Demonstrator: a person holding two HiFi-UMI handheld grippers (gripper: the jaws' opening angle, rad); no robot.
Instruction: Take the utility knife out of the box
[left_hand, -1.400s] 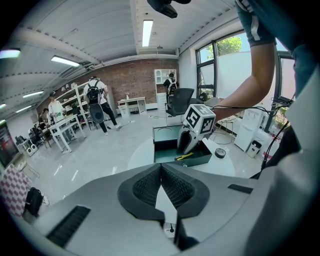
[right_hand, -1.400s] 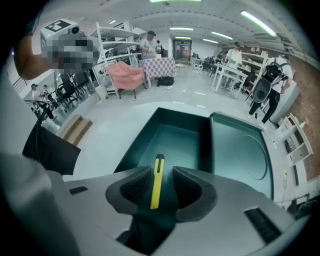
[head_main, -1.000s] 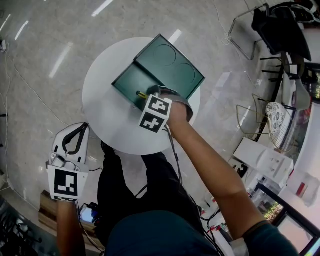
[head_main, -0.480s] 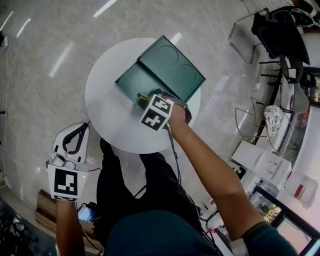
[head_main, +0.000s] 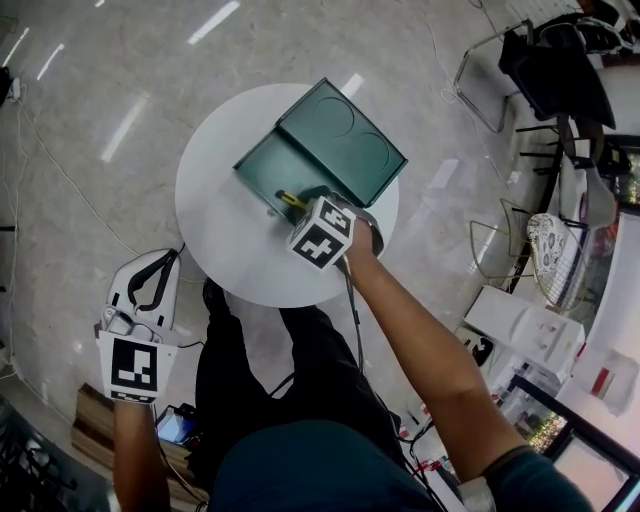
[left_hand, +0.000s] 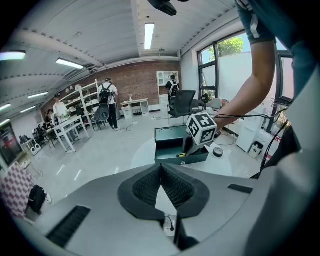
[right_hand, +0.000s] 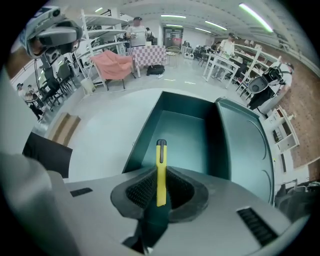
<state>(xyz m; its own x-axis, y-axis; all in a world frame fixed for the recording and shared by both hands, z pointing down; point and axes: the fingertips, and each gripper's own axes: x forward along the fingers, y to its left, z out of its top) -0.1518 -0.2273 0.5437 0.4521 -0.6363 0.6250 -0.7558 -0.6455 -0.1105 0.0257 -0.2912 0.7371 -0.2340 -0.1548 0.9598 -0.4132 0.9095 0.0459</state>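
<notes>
Right gripper jaws just closed on utility knife, left gripper closed, empty

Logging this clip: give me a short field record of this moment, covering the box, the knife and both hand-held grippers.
Box: green box, lid open, on round white table
Knife: yellow utility knife, over the box's open base
Right: right hand-held gripper, jaws have just been closing, now pressed on the knife
Left: left hand-held gripper, jaws together, empty, off the table's side
Stage: knife gripped, not yet away from the box
</notes>
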